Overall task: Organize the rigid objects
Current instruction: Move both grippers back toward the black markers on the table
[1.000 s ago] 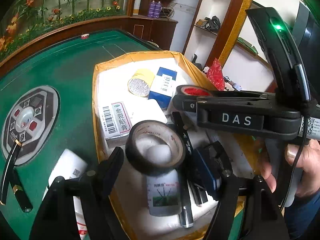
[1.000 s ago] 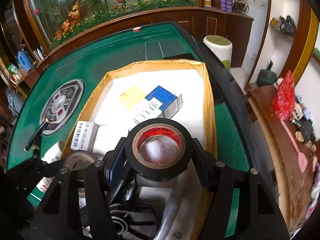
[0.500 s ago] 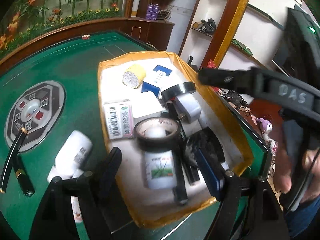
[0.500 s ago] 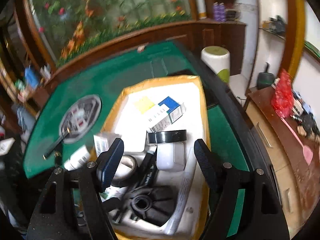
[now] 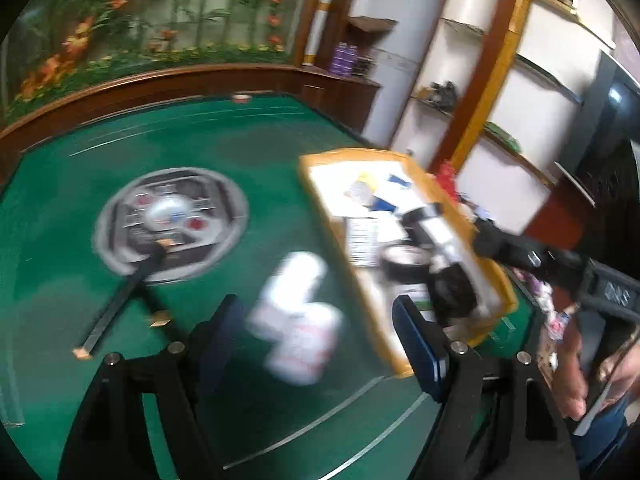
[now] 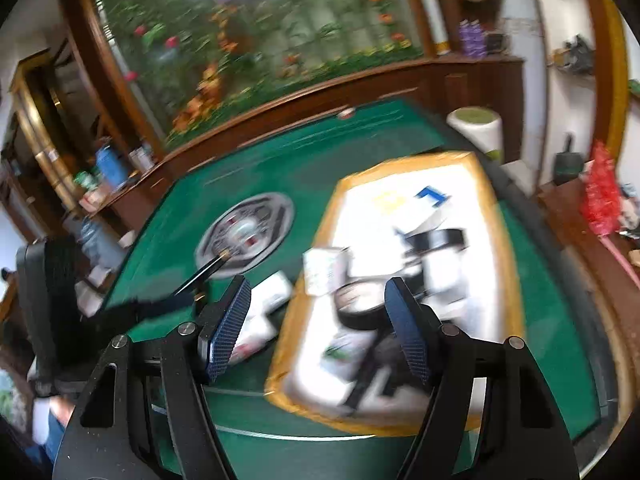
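Motion blur smears both views, so labels on the white bottles [image 5: 298, 320] and the jumbled items in the yellow-rimmed tray [image 6: 492, 216] are unreadable, and the green surface [image 5: 120, 152] runs past the frame edges.

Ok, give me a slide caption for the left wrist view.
Left gripper open above white bottles on the green table, beside the filled yellow-rimmed tray; image motion-blurred.
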The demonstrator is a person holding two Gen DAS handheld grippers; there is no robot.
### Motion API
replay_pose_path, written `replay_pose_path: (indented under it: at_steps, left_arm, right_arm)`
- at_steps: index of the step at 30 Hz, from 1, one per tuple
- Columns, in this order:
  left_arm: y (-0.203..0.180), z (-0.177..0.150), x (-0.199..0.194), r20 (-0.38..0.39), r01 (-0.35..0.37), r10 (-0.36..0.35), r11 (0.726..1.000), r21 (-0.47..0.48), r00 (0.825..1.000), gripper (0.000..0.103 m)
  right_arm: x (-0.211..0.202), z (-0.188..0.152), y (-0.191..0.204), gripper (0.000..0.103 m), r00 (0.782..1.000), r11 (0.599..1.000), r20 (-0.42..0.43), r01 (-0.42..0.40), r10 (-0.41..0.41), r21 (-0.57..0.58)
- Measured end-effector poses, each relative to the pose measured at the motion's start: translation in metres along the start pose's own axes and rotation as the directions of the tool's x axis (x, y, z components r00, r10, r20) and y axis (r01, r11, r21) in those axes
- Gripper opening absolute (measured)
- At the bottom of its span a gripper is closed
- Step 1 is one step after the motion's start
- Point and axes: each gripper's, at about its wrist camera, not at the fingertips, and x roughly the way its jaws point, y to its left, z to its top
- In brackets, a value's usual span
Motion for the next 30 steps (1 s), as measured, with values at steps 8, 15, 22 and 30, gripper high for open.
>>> replay_pose_path:
  at_steps: [8, 15, 22, 30]
  left_arm:
    - [0.090, -0.004, -0.009, -0.024, -0.229, 0.228, 0.968, -0.101, 0.973, 0.077]
    - [0.125, -0.006, 0.026, -0.118, -0.273, 0.264, 0.959, -0.076, 0.957, 0.074]
    - [0.125, 0.003, 0.053, -0.117, -0.309, 0.303, 0.950, -0.037, 0.946, 0.056]
    - [0.145, -0.013, 0.045, -0.152, -0.360, 0.346, 0.929, -0.080, 0.926, 0.018]
  right_arm:
    - [0.030, -0.023, 0.045, 0.070, 0.994, 0.991, -0.078, -0.089, 0.081, -0.103]
    - [0.041, -0.031, 0.052, 0.070, 0.987, 0.987, -0.122, -0.114, 0.100, -0.113]
    - [0.048, -0.037, 0.064, 0.070, 0.981, 0.979, -0.149, -0.143, 0.121, -0.146]
    - [0.070, -0.036, 0.089, 0.070, 0.972, 0.968, -0.194, -0.168, 0.132, -0.187]
